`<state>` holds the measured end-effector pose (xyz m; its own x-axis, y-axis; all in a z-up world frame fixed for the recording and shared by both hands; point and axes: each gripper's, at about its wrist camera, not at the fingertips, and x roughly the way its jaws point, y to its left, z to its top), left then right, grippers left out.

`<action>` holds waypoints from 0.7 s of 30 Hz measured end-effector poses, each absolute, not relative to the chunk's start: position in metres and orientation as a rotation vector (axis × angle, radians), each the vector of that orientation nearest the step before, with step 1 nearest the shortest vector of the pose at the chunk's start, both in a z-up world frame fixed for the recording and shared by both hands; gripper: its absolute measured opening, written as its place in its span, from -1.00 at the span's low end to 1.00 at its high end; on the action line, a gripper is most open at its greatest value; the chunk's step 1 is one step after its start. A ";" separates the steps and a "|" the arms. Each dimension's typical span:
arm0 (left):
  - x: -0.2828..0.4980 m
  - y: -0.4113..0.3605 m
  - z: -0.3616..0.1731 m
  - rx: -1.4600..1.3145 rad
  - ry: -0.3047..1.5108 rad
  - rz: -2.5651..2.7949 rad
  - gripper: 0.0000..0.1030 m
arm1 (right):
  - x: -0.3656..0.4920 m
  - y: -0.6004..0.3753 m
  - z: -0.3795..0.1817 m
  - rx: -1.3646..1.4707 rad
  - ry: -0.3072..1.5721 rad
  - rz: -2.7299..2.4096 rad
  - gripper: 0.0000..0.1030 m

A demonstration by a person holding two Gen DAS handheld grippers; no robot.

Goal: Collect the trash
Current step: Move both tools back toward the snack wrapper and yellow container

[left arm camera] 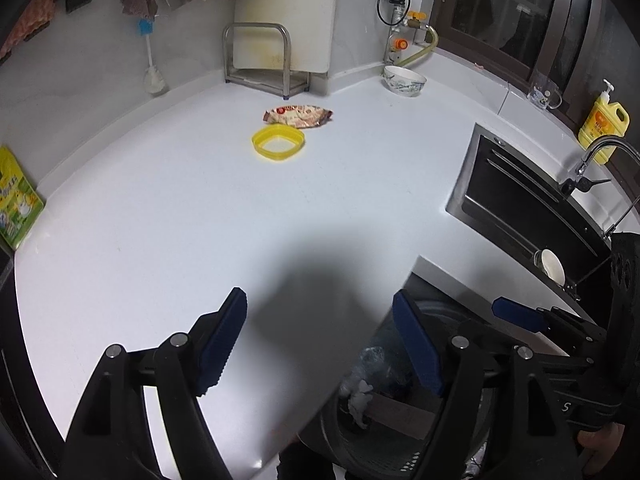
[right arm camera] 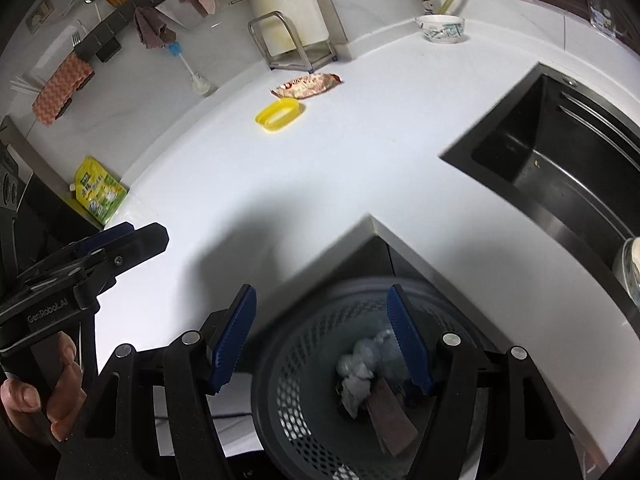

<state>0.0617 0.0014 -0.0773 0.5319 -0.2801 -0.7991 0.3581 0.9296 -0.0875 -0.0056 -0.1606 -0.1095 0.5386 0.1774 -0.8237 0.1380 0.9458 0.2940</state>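
A crumpled snack wrapper (left arm camera: 298,115) lies on the white counter (left arm camera: 200,208) near the back, with a yellow plastic lid (left arm camera: 278,142) just in front of it. Both also show in the right wrist view: the wrapper (right arm camera: 306,85) and the lid (right arm camera: 279,114). A grey mesh trash basket (right arm camera: 296,400) stands below the counter's inner corner and holds crumpled white paper (right arm camera: 360,364) and a brown card (right arm camera: 390,416). My left gripper (left arm camera: 318,344) is open and empty over the counter's front edge. My right gripper (right arm camera: 322,340) is open and empty above the basket.
A black sink (left arm camera: 528,208) with a tap (left arm camera: 604,152) is at the right. A patterned bowl (left arm camera: 404,80), a steel rack (left arm camera: 260,60) and a yellow soap bottle (left arm camera: 604,124) stand at the back. A green pouch (left arm camera: 18,200) leans at the left.
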 end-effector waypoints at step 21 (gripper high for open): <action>0.210 0.024 -0.089 0.131 0.875 -0.376 0.61 | 0.119 -0.156 -0.119 0.337 0.966 -0.062 0.28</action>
